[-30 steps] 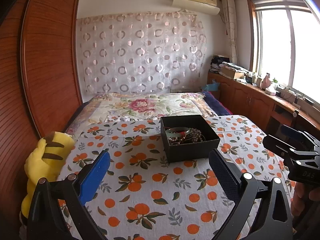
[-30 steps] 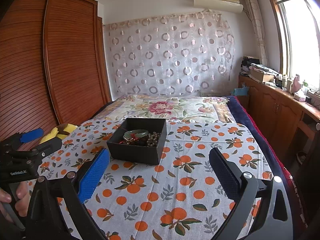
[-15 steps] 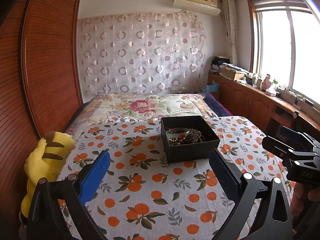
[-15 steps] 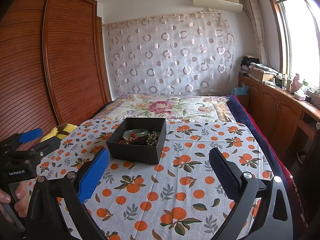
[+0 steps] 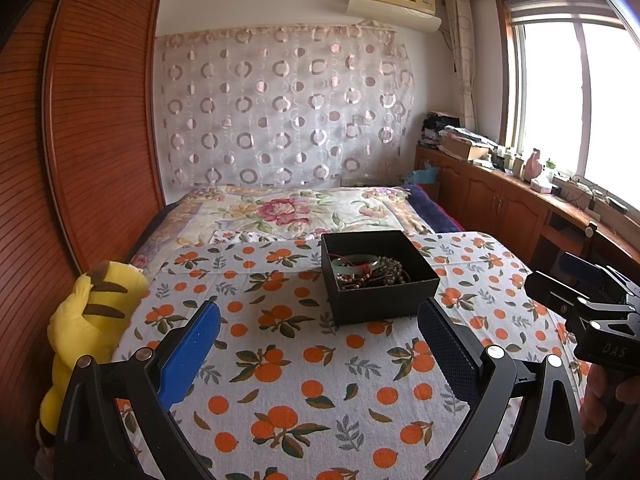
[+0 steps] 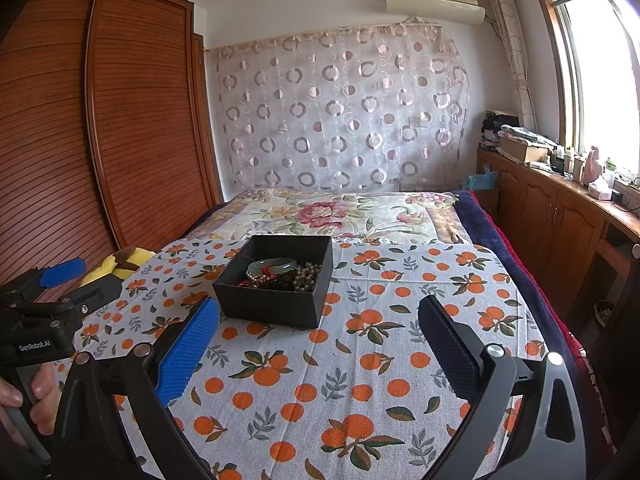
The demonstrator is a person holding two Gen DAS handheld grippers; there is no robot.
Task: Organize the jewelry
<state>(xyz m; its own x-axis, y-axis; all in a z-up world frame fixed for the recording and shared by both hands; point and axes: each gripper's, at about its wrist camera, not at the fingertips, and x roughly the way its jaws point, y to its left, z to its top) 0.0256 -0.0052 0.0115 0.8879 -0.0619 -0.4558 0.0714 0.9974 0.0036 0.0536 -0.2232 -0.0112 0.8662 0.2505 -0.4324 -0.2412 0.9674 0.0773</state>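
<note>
While both grippers hover short of the black box (image 5: 380, 276), which sits toward the far middle of the orange-print cloth (image 5: 300, 380), nothing is lifted yet. The left gripper (image 5: 320, 344) and right gripper (image 6: 320, 344) hold their fingers spread wide, empty. Next probably comes reaching in for the green bangle (image 6: 272, 266) atop the tangled beads (image 6: 306, 276).

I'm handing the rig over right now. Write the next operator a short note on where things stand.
Left gripper: open, empty, above the orange-print cloth.
Right gripper: open, empty, also short of the box.
Black box sits on the cloth; a green bangle and bead strands lie jumbled inside.
Done: nothing visibly sorted.
Left: the whole job.
</note>
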